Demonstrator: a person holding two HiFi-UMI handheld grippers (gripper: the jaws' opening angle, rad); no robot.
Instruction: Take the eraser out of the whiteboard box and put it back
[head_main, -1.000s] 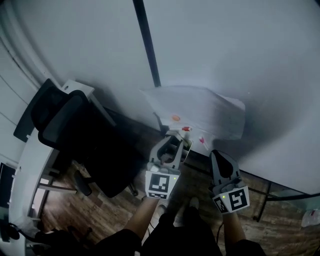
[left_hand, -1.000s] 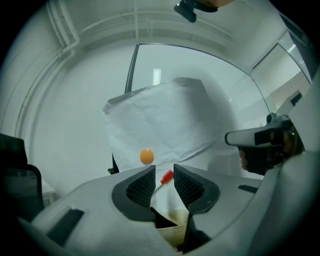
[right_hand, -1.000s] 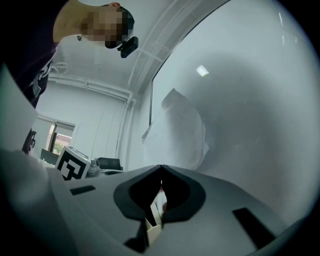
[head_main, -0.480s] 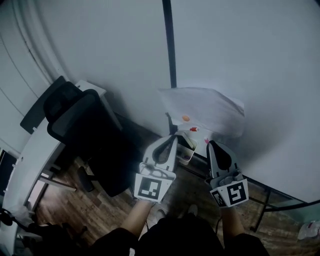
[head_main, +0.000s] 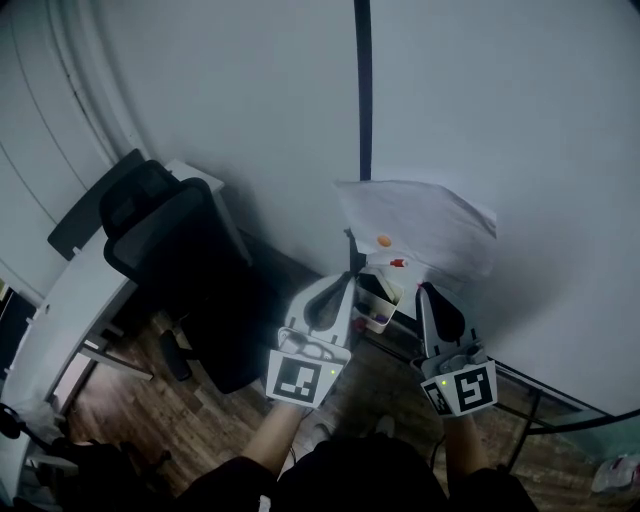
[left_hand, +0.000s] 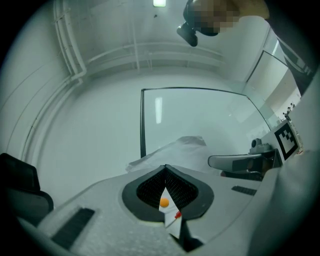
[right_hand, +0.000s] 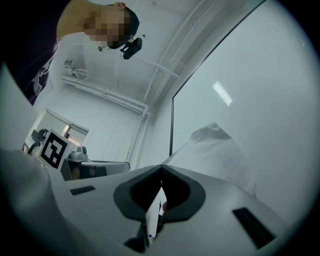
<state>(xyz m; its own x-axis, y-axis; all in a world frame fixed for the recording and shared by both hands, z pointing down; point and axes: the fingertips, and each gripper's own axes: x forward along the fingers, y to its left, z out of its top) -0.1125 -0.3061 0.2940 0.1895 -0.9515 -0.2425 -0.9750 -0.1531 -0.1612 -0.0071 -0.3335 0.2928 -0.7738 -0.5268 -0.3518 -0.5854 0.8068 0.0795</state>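
The clear whiteboard box (head_main: 379, 304) hangs on the board under a white sheet (head_main: 420, 225) that carries an orange magnet (head_main: 384, 240) and a red one (head_main: 398, 263). No eraser can be made out; the box's contents are too dim to tell. My left gripper (head_main: 347, 281) points at the box's left side, shut with nothing between its jaws (left_hand: 165, 168). Through the slit below its tips the orange magnet (left_hand: 164, 202) shows. My right gripper (head_main: 424, 291) sits just right of the box, its jaws meeting at the tips (right_hand: 161, 168), empty.
A dark vertical frame bar (head_main: 362, 90) splits the whiteboard. A black office chair (head_main: 165, 255) and a white desk (head_main: 70, 310) stand to the left over a wooden floor (head_main: 200, 420). The person's legs are at the bottom edge.
The left jaws, open a second ago, have closed on nothing. Both grippers have lifted and tipped upward at the board, and the box now lies between their tips.
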